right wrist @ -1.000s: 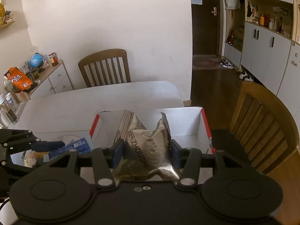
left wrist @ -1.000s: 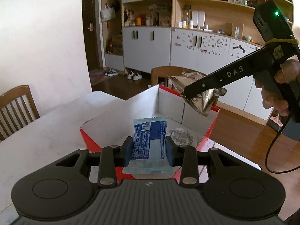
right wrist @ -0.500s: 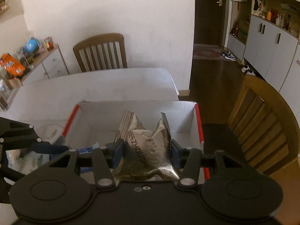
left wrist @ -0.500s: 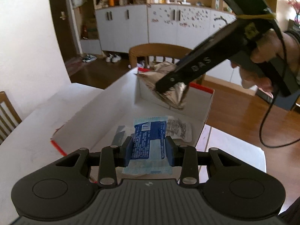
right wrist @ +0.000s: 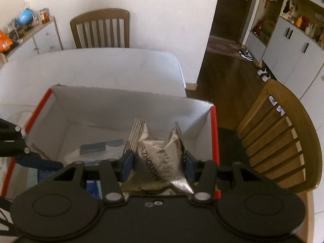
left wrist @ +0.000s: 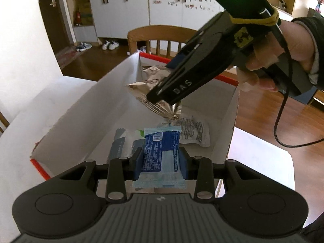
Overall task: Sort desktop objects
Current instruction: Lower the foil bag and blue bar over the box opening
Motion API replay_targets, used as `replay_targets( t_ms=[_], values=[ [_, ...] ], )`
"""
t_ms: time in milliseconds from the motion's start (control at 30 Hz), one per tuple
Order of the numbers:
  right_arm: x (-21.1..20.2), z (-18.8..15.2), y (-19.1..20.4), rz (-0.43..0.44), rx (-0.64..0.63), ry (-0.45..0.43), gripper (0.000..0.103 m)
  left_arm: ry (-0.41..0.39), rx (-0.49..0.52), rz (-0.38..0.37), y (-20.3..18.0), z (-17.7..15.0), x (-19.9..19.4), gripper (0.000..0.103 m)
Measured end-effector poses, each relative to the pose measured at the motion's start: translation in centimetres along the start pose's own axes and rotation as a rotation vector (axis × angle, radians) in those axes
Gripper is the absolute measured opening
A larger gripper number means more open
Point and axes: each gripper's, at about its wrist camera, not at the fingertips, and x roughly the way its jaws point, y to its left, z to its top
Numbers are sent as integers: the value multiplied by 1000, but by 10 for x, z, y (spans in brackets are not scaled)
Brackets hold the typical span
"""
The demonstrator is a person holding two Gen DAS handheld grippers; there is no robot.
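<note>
My left gripper [left wrist: 161, 158] is shut on a blue snack packet [left wrist: 161, 151] and holds it over the near end of an open white box with red edges [left wrist: 85, 109]. A silver foil packet [right wrist: 160, 162] sits pinched in my right gripper [right wrist: 159, 162], inside the box near its right wall [right wrist: 212, 133]. In the left wrist view the right gripper [left wrist: 160, 99] reaches down from the upper right, foil packet [left wrist: 147, 89] hanging from its tip. Other packets [left wrist: 192, 129] lie on the box floor.
The box stands on a white table [right wrist: 101, 64]. Wooden chairs stand at the far side [right wrist: 101, 28] and close by the box's right side [right wrist: 283, 133]. A person's hand [left wrist: 269, 60] grips the right tool, its cable [left wrist: 279, 121] hanging down. White cabinets [left wrist: 141, 8] line the wall.
Both grippers have come down and forward over the box with their packets still held. The foil packet has dropped from above the rim to inside the box.
</note>
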Motion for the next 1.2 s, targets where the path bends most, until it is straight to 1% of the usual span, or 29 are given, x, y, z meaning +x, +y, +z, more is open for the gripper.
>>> replay_targets(
  t_ms=[100,300,433,600,700,833,967,1200],
  values=[
    [12,-1,6,-16,-48,18,51,37,5,-29,3,5,9,35],
    [32,-1,18,-36,-116,46,51,96,24,-47,4,10,24,35],
    [44,-1,22,-43,-141,69,51,146,21,-91,4,13,33,35],
    [55,-1,28,-52,-172,84,51,176,9,-85,8,18,42,35],
    [59,-1,30,-45,-170,93,51,203,-2,-81,13,14,51,35],
    [63,-2,37,-29,-164,110,51,231,-13,-80,19,22,66,35],
    [63,-2,40,5,-159,112,51,256,-21,-89,24,21,71,35],
    [68,-1,33,2,-124,134,52,276,-26,-103,25,24,74,36]
  ],
)
